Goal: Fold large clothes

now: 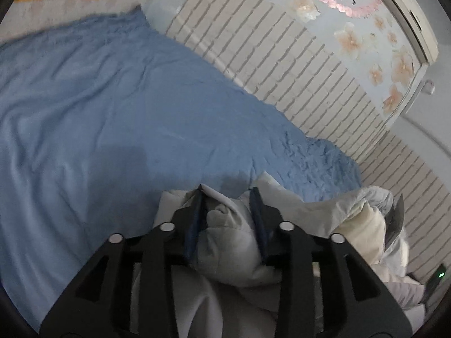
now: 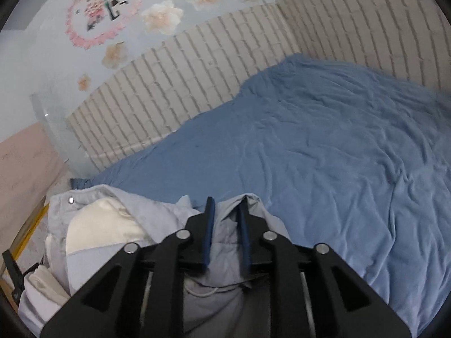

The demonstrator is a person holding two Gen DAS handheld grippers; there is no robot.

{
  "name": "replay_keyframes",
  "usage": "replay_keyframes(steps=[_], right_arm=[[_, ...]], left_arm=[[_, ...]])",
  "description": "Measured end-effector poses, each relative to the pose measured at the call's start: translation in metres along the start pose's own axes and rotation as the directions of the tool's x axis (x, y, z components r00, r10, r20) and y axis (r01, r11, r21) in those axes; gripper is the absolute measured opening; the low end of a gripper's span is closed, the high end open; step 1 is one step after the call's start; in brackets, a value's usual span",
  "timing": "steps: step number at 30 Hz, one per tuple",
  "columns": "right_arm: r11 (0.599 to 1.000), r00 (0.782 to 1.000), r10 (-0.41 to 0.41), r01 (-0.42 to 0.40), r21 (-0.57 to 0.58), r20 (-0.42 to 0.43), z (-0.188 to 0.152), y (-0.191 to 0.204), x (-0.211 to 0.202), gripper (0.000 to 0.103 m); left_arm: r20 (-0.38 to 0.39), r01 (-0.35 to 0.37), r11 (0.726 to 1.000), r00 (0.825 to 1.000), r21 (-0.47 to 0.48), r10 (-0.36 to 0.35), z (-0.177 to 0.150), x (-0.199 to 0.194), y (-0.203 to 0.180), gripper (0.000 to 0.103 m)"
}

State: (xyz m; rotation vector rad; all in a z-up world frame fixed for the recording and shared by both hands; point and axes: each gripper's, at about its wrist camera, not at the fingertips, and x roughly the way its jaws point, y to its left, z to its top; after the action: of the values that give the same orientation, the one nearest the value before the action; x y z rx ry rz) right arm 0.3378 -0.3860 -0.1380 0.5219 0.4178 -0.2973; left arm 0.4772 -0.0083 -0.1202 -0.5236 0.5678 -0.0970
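One pale grey padded jacket, one blue bedsheet, two grippers: left gripper, right gripper. One wall-mounted air conditioner.

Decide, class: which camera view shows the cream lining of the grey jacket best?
The right wrist view: there the cream lining lies open and broad inside the grey jacket, beside the right gripper. The left wrist view shows only a smaller, shaded patch of lining at the crumpled edge, right of the left gripper.
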Motion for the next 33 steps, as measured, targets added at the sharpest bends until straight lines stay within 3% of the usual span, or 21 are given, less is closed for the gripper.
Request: replay_keyframes(steps=[1, 2, 3, 4, 5, 6, 7, 9, 10, 12, 16, 17, 18, 20, 21, 23, 24, 26, 28, 31, 33], right_arm=[[0.999, 0.999, -0.03, 0.03, -0.021, 0.013, 0.002, 0.003, -0.008, 0.021], [0.998, 0.998, -0.05, 0.051, -0.042, 0.033, 0.005, 0.007, -0.019, 0.022], [0.998, 0.998, -0.046, 0.049, -0.049, 0.051, 0.007, 0.008, -0.03, 0.031], [0.998, 0.992, -0.04, 0.046, -0.045, 0.116, 0.012, 0.01, -0.054, 0.078], [0.999, 0.981, -0.038, 0.044, -0.03, 0.193, 0.015, 0.009, -0.074, 0.102], [0.999, 0.957, -0.03, 0.036, -0.015, 0.288, 0.018, 0.011, -0.097, 0.101], [0.999, 0.946, -0.027, 0.033, -0.013, 0.322, 0.022, 0.013, -0.11, 0.101], [1.0, 0.947, 0.003, 0.006, -0.026, 0.323, 0.03, 0.019, -0.126, 0.101], [0.999, 0.959, 0.02, -0.007, -0.045, 0.284, 0.032, 0.023, -0.125, 0.101], [0.986, 0.993, 0.062, -0.045, -0.161, 0.098, 0.031, 0.036, -0.108, 0.101], [0.92, 0.997, -0.016, -0.014, -0.392, -0.072, 0.006, 0.061, -0.084, 0.101], [0.902, 0.988, 0.022, -0.086, -0.423, -0.154, 0.0, 0.067, -0.078, 0.101], [0.882, 0.963, 0.09, -0.196, -0.428, -0.254, -0.006, 0.073, -0.074, 0.101], [0.839, 0.923, 0.166, -0.317, -0.442, -0.348, -0.016, 0.08, -0.076, 0.101], [0.823, 0.905, 0.18, -0.353, -0.445, -0.384, -0.021, 0.083, -0.077, 0.101], [0.83, 0.867, 0.182, -0.389, -0.401, -0.464, -0.031, 0.082, -0.062, 0.101], [0.846, 0.859, 0.169, -0.378, -0.376, -0.483, -0.035, 0.079, -0.049, 0.101], [0.888, 0.867, 0.129, -0.317, -0.334, -0.481, -0.039, 0.075, -0.022, 0.101], [0.916, 0.892, 0.155, -0.29, -0.277, -0.424, -0.039, 0.074, -0.006, 0.102], [0.941, 0.949, 0.098, -0.187, -0.283, -0.299, -0.027, 0.077, 0.011, 0.101], [0.954, 0.972, 0.079, -0.139, -0.267, -0.222, -0.014, 0.079, 0.02, 0.102]], left_arm=[[0.03, -0.064, 0.998, 0.998, 0.016, 0.063, 0.0, -0.005, -0.003, 0.094], [0.101, -0.117, 0.993, 0.988, 0.006, 0.115, 0.001, -0.022, -0.004, 0.099], [0.159, -0.118, 0.993, 0.98, -0.01, 0.119, 0.002, -0.041, -0.005, 0.1], [0.192, -0.115, 0.993, 0.975, -0.011, 0.115, 0.004, -0.055, -0.008, 0.1], [0.232, -0.115, 0.993, 0.966, 0.003, 0.111, 0.005, -0.073, -0.013, 0.1], [0.272, -0.114, 0.993, 0.957, 0.029, 0.102, 0.006, -0.09, -0.02, 0.1], [0.296, -0.107, 0.992, 0.952, 0.066, 0.083, 0.005, -0.103, -0.028, 0.1], [0.292, -0.077, 0.987, 0.956, 0.141, 0.033, 0.003, -0.115, -0.042, 0.1], [0.256, -0.049, 0.981, 0.967, 0.19, -0.001, -0.002, -0.115, -0.048, 0.1], [0.192, -0.005, 0.971, 0.98, 0.239, -0.042, -0.013, -0.11, -0.053, 0.1], [0.047, 0.034, 0.938, 0.997, 0.344, -0.054, -0.036, -0.082, -0.062, 0.1], [-0.002, 0.059, 0.923, 0.998, 0.38, -0.063, -0.039, -0.077, -0.059, 0.1], [-0.049, 0.087, 0.9, 0.996, 0.428, -0.073, -0.044, -0.072, -0.061, 0.1], [-0.108, 0.112, 0.822, 0.992, 0.559, -0.062, -0.055, -0.065, -0.064, 0.1], [-0.134, 0.128, 0.801, 0.989, 0.585, -0.061, -0.057, -0.062, -0.064, 0.1], [-0.223, 0.22, 0.782, 0.969, 0.583, -0.106, -0.063, -0.057, -0.062, 0.1], [-0.254, 0.248, 0.797, 0.959, 0.551, -0.123, -0.064, -0.053, -0.061, 0.1], [-0.28, 0.242, 0.842, 0.953, 0.483, -0.113, -0.065, -0.039, -0.06, 0.1], [-0.226, 0.167, 0.87, 0.972, 0.464, -0.066, -0.065, -0.032, -0.065, 0.1], [-0.114, 0.056, 0.868, 0.994, 0.494, 0.0, -0.056, -0.014, -0.084, 0.1], [-0.055, -0.005, 0.87, 0.998, 0.494, 0.038, -0.043, 0.006, -0.094, 0.1]])
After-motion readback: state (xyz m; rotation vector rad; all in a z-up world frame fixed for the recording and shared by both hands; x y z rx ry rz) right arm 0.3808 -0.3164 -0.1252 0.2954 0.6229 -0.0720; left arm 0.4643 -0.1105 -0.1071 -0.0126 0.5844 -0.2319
